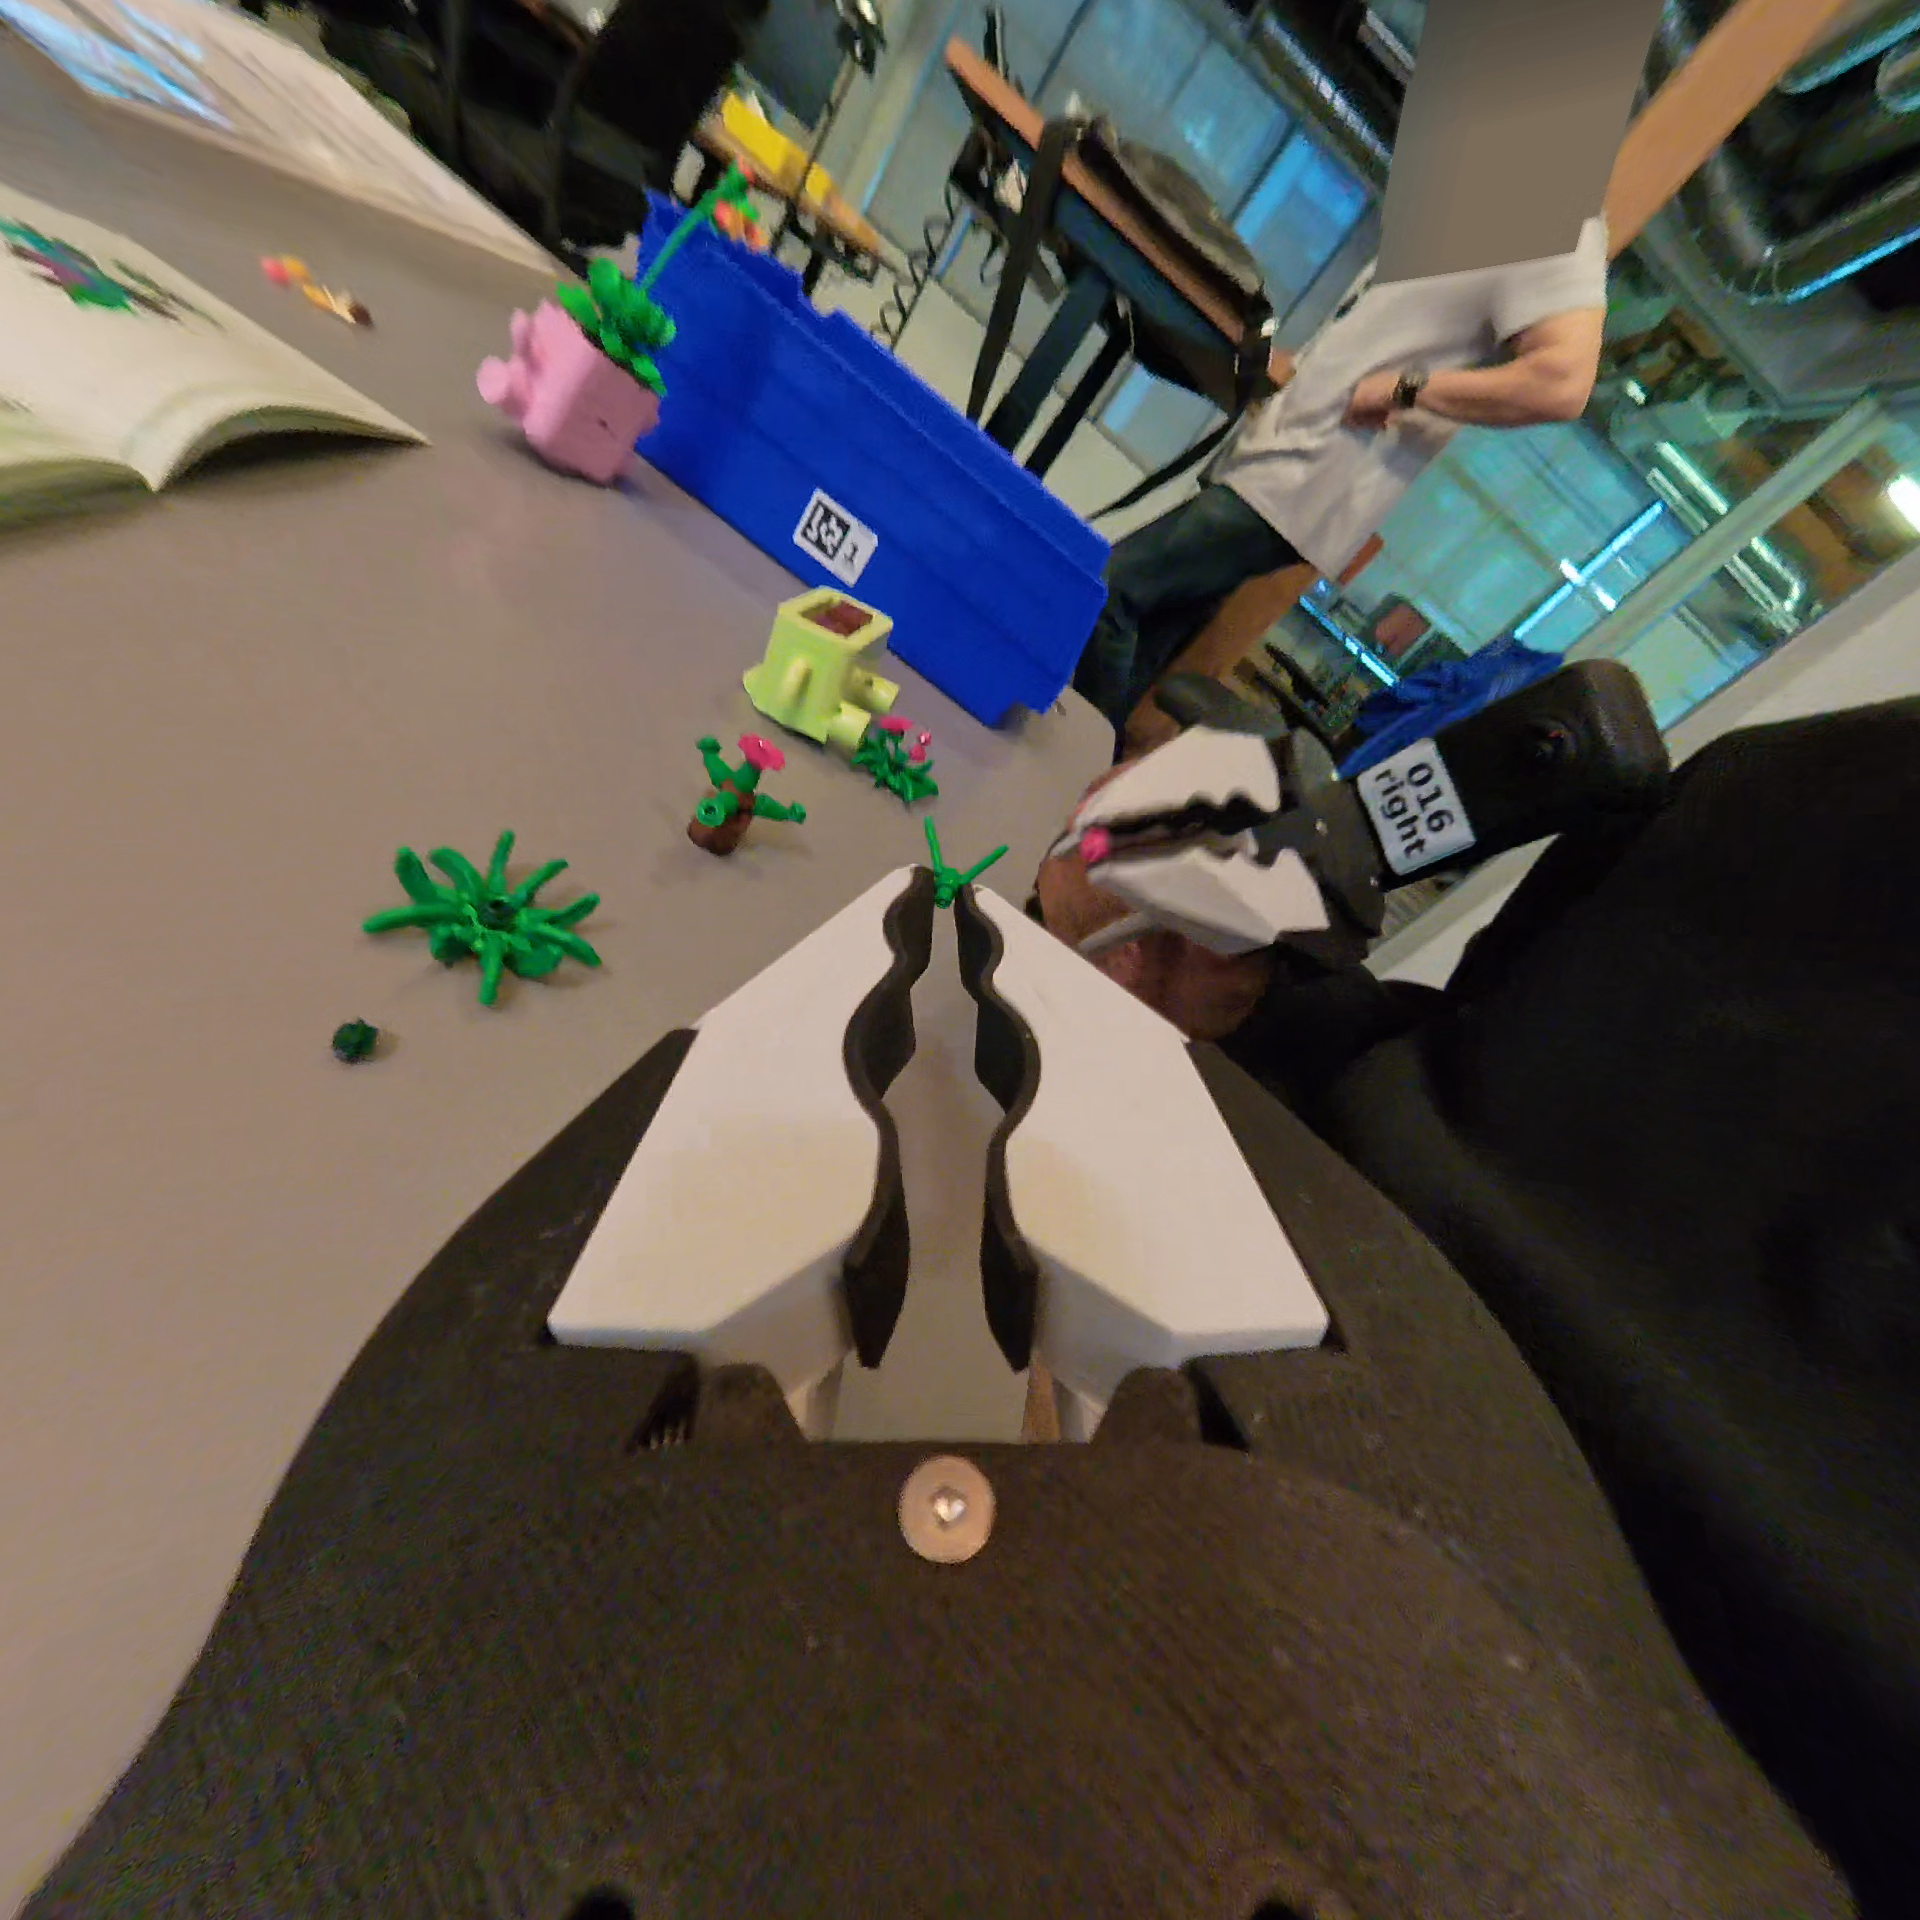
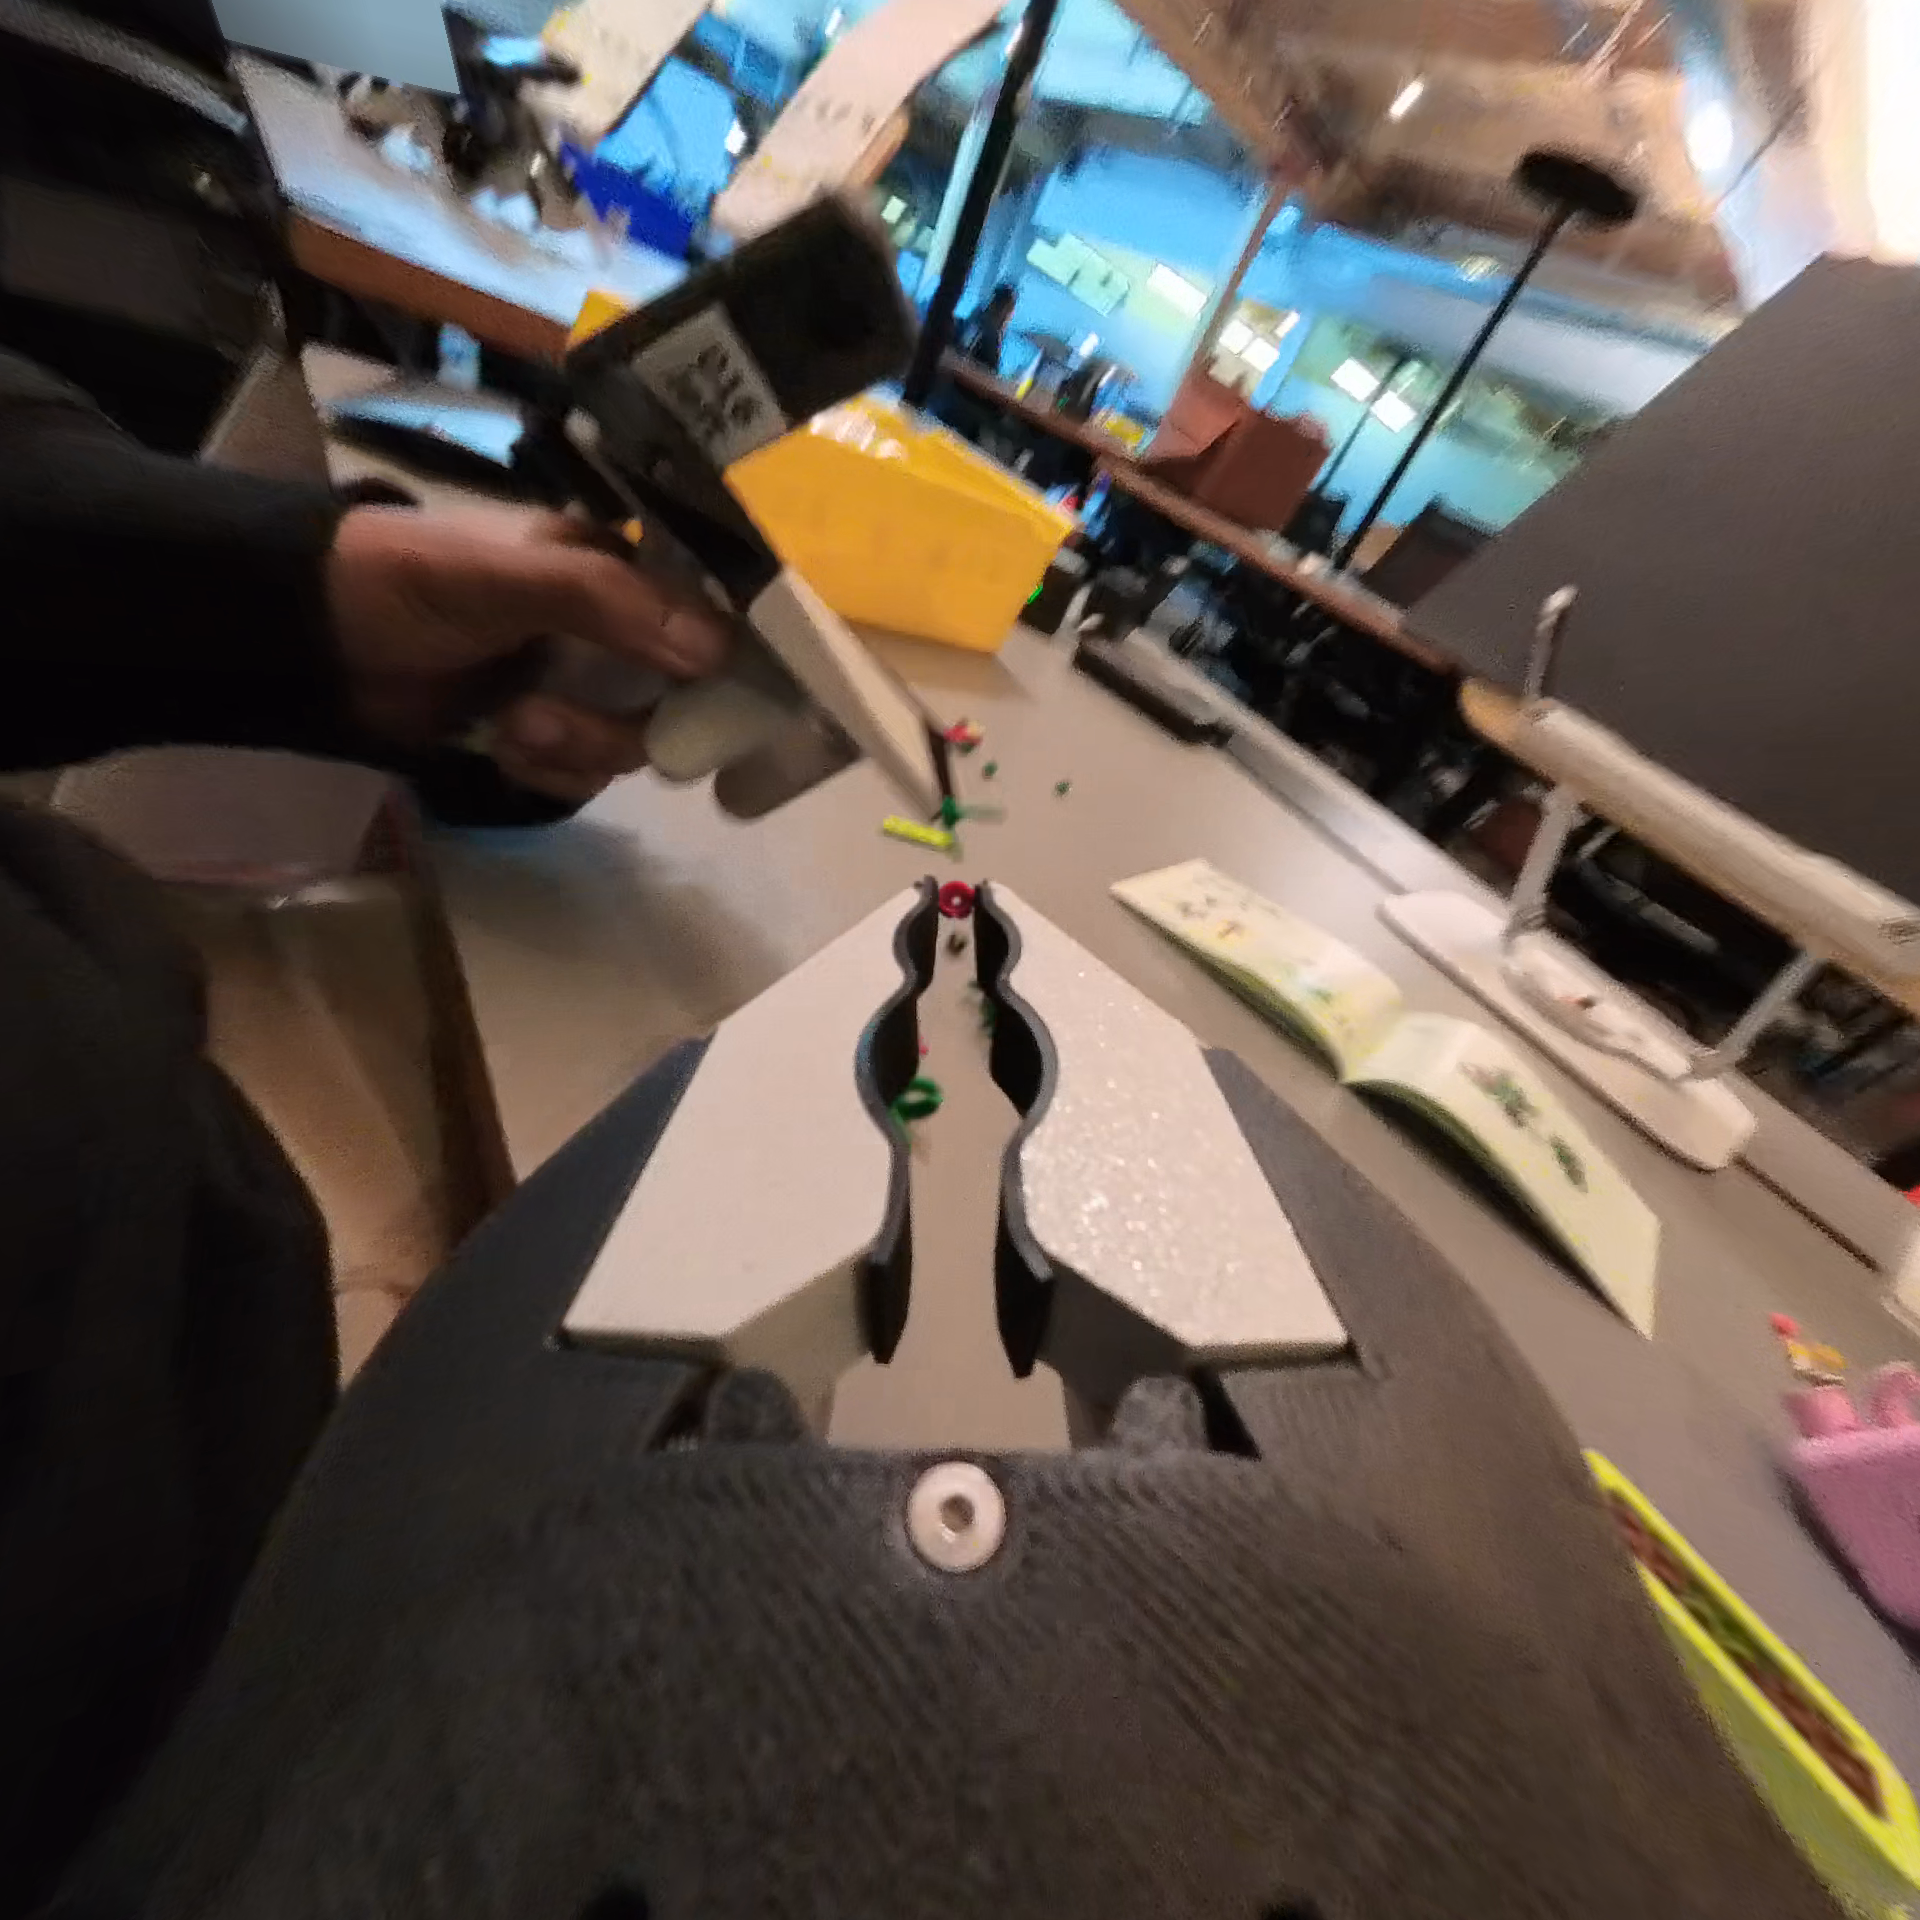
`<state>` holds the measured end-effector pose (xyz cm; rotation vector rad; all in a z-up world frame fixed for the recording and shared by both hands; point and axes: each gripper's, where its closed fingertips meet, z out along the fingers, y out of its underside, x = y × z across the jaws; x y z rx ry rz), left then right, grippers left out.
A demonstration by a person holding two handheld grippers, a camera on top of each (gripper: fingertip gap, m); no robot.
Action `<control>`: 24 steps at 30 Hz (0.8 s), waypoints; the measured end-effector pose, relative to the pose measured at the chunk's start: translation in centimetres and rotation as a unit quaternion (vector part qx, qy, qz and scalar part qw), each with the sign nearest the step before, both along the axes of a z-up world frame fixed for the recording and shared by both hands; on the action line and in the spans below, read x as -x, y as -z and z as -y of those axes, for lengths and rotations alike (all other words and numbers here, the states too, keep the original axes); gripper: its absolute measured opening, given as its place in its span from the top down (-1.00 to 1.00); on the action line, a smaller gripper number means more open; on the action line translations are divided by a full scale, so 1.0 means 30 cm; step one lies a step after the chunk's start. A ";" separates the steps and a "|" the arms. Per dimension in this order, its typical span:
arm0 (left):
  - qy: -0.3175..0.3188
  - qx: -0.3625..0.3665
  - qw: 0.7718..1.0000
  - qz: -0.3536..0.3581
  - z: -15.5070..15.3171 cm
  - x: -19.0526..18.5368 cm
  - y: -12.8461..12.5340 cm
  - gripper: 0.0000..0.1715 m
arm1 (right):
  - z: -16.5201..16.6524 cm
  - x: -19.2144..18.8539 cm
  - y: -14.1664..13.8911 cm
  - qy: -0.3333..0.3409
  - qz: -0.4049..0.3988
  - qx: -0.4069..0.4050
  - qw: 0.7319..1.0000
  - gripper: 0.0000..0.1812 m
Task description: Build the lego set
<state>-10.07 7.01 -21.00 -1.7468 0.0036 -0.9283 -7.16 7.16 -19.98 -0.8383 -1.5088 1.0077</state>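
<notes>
My left gripper is shut on a small green stem piece at its tips, held above the grey table. My right gripper is shut on a tiny pink flower piece; it also shows in the left wrist view, just right of the stem. The left gripper appears in the right wrist view with the stem at its tips. On the table lie a green leafy plant, a small cactus with a pink flower, a lime pot, a flowered tuft and a pink pot with a plant.
A blue bin stands behind the pots. An open instruction booklet lies at the left, also in the right wrist view. A yellow bin sits farther off. A person stands beyond the table edge. A small dark green piece lies loose. Less than 4 cm separates the two grippers' tips. Between my left fingertips and the green leafy plant there is roughly 10 centimetres. Between my right fingertips and the lime pot there is roughly 15 centimetres. The flowered tuft is about 20 centimetres from both grippers' fingertips.
</notes>
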 end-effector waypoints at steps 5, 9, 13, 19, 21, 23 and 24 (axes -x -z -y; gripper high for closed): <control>0.015 0.003 0.999 -0.052 -0.008 -0.054 0.025 0.99 | -0.011 -0.011 -0.017 -0.018 -0.009 0.027 0.999 0.95; 0.021 -0.033 0.996 -0.076 0.001 -0.077 -0.009 0.98 | -0.019 -0.003 0.000 -0.011 0.010 0.028 0.999 0.95; 0.026 -0.032 0.994 -0.104 0.003 -0.089 0.003 0.99 | -0.008 0.015 0.033 -0.007 0.041 0.007 0.999 0.95; 0.013 -0.033 0.991 -0.125 0.002 -0.078 0.007 0.98 | -0.008 0.027 0.052 -0.008 0.064 0.009 0.998 0.95; 0.010 -0.024 0.991 -0.133 -0.001 -0.072 0.020 0.98 | -0.010 0.028 0.051 -0.010 0.066 0.015 0.998 0.95; 0.010 -0.019 0.990 -0.140 -0.003 -0.074 0.028 0.99 | -0.012 0.027 0.049 -0.011 0.065 0.020 0.998 0.95; 0.008 -0.018 0.989 -0.145 -0.005 -0.075 0.032 0.98 | -0.012 0.028 0.049 -0.011 0.066 0.021 0.998 0.95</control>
